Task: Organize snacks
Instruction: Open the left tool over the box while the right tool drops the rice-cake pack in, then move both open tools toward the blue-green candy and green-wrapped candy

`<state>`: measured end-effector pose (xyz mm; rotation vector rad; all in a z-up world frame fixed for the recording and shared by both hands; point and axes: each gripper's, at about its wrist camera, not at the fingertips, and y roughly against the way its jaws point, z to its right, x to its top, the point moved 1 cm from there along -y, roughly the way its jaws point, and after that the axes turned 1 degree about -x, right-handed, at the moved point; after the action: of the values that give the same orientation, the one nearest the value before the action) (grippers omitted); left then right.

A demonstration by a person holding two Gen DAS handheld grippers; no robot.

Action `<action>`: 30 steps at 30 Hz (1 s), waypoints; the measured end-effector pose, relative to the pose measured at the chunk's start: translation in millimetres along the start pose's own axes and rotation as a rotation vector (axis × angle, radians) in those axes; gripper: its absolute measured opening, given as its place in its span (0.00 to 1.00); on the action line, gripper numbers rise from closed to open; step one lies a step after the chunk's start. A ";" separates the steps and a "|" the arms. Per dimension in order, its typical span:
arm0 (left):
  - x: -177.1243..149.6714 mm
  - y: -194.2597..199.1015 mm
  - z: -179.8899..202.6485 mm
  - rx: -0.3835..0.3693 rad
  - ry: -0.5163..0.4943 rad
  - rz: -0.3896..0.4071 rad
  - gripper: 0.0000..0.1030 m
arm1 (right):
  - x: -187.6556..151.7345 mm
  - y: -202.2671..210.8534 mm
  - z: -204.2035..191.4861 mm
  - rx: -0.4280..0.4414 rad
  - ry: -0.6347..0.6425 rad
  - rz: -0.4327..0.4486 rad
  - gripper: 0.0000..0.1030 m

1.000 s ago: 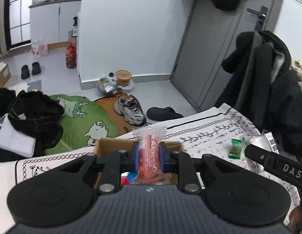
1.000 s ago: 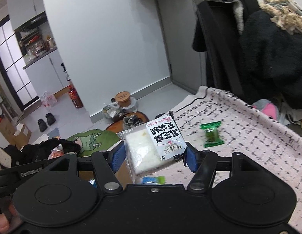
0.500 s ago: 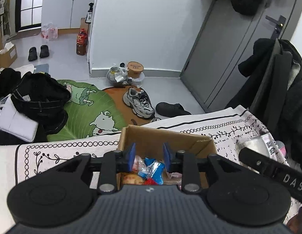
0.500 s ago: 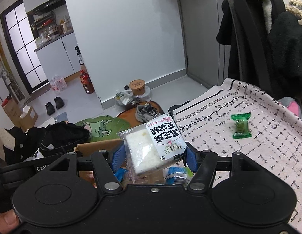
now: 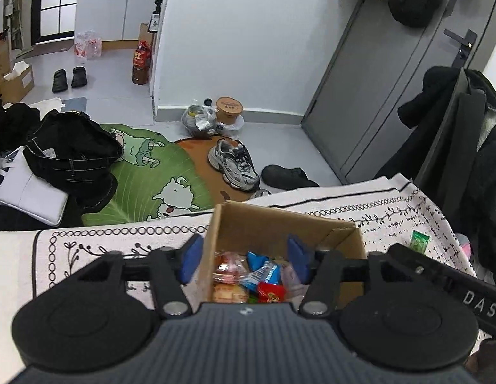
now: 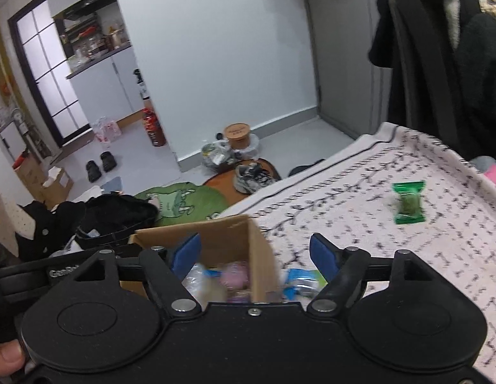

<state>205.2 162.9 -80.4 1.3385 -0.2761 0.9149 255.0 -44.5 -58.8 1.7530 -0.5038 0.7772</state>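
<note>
A: What sort of room is it?

B: A lived-in one with a grey floor, a white wall and a grey door (image 5: 385,73) at about 1 o'clock in the left wrist view. On the floor lie a green cartoon rug (image 5: 151,176), a grey sneaker (image 5: 233,163) and a black bag (image 5: 68,153). In front is a bench under a white cloth with black patterns (image 6: 392,224).

A: Where are the snacks?

B: Most lie in an open cardboard box (image 5: 280,227) standing on the cloth. From the left wrist view I can pick out a blue packet (image 5: 259,264), a red wrapper (image 5: 271,291) and an orange-toned clear pack (image 5: 230,267) inside. One green wrapped snack (image 6: 408,203) lies alone on the cloth, well apart from the box, at about 2 o'clock in the right wrist view. A blue and white packet (image 6: 300,281) lies on the cloth just beside the box's right wall.

A: And the grippers?

B: The left gripper (image 5: 244,257) hangs over the box with its blue pads spread wide and nothing between them. The right gripper (image 6: 256,257) is also spread apart and empty, above the box's right wall. That view is blurred, so the packs under it are hard to tell apart
</note>
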 end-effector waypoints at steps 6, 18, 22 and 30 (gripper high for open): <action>-1.9 -1.1 21.4 -0.010 -0.045 -0.020 0.79 | -0.5 9.7 28.2 -0.044 -0.022 -0.013 0.77; -3.6 4.2 73.4 -0.021 -0.119 -0.046 0.85 | 10.3 36.3 81.7 -0.074 -0.063 0.007 0.86; -6.7 2.2 96.8 -0.033 -0.155 -0.061 0.88 | 16.0 41.1 102.1 -0.083 -0.078 0.007 0.89; -14.2 -2.9 143.2 -0.052 -0.226 -0.076 0.89 | 25.9 47.6 135.9 -0.080 -0.087 0.002 0.94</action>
<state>243.8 26.6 -54.7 1.3959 -0.4177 0.6889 275.3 -187.2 -33.5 1.7177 -0.5873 0.6756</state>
